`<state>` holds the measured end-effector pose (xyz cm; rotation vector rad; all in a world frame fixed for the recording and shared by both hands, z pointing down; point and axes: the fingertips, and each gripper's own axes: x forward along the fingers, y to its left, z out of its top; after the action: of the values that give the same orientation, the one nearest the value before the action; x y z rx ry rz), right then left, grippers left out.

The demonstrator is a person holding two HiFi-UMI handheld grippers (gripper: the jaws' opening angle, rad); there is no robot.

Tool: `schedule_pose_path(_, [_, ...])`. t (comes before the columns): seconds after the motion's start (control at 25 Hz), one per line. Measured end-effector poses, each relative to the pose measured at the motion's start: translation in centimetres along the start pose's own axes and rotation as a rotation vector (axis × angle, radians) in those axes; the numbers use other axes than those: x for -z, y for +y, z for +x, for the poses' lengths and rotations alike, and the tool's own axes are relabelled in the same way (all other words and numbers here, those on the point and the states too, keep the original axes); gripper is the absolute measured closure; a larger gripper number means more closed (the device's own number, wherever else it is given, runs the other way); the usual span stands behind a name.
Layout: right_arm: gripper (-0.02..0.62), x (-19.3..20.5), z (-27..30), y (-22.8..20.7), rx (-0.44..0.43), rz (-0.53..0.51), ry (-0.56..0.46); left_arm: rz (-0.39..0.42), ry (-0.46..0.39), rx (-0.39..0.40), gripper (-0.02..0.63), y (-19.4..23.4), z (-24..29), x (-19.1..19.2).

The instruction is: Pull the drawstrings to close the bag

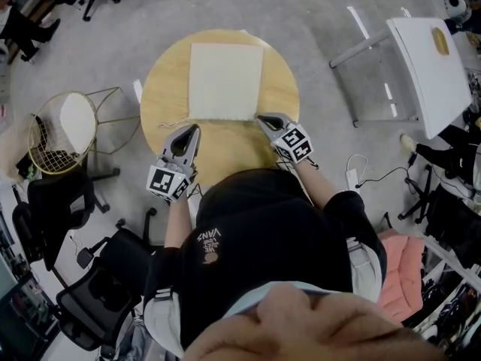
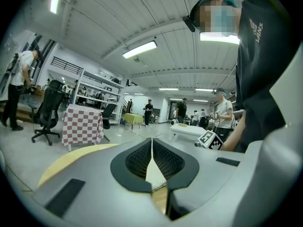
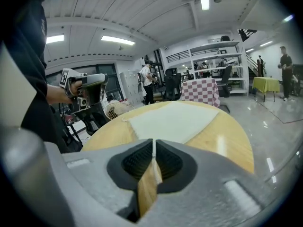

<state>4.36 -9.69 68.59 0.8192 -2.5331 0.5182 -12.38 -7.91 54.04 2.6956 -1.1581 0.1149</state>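
Observation:
A flat cream drawstring bag (image 1: 225, 81) lies on the far half of a round wooden table (image 1: 161, 89). Its thin drawstring (image 1: 170, 123) trails left from the near left corner. My left gripper (image 1: 195, 128) hovers just near that corner, jaws shut, with nothing seen between them (image 2: 151, 142). My right gripper (image 1: 261, 118) sits at the bag's near right corner, also shut (image 3: 154, 143) with nothing visible in it. The right gripper view shows the bag (image 3: 173, 119) ahead and the left gripper (image 3: 89, 85) at the left. The right gripper's marker cube (image 2: 209, 139) shows in the left gripper view.
A gold wire chair (image 1: 68, 130) stands left of the table and black office chairs (image 1: 90, 277) at the near left. A white table (image 1: 430, 62) is at the right, with cables (image 1: 368, 177) on the floor. People and a checkered table (image 2: 83, 124) are far off.

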Motion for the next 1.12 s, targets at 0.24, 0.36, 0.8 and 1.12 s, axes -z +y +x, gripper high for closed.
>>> schedule_pose_path(0.24, [0.517,1.7,0.8,0.2,-0.02,-0.015,0.062,-0.008,0.002,0.004,0.595,0.0,0.1,0.3])
schedule_pose_path(0.36, [0.515,2.6,1.1,0.2,-0.031,-0.022,0.103,-0.015,0.006,-0.001,0.595,0.0,0.3,0.5])
schedule_pose_path(0.8, [0.517,4.0,2.2,0.4,-0.036,-0.106,0.184,-0.041,0.017,-0.017,0.595,0.0,0.1,1.1])
schedule_pose_path(1.12, [0.528,4.3,2.8,0.8,-0.029,-0.152,0.214,-0.043,0.024,-0.011,0.595,0.0,-0.2,1.3])
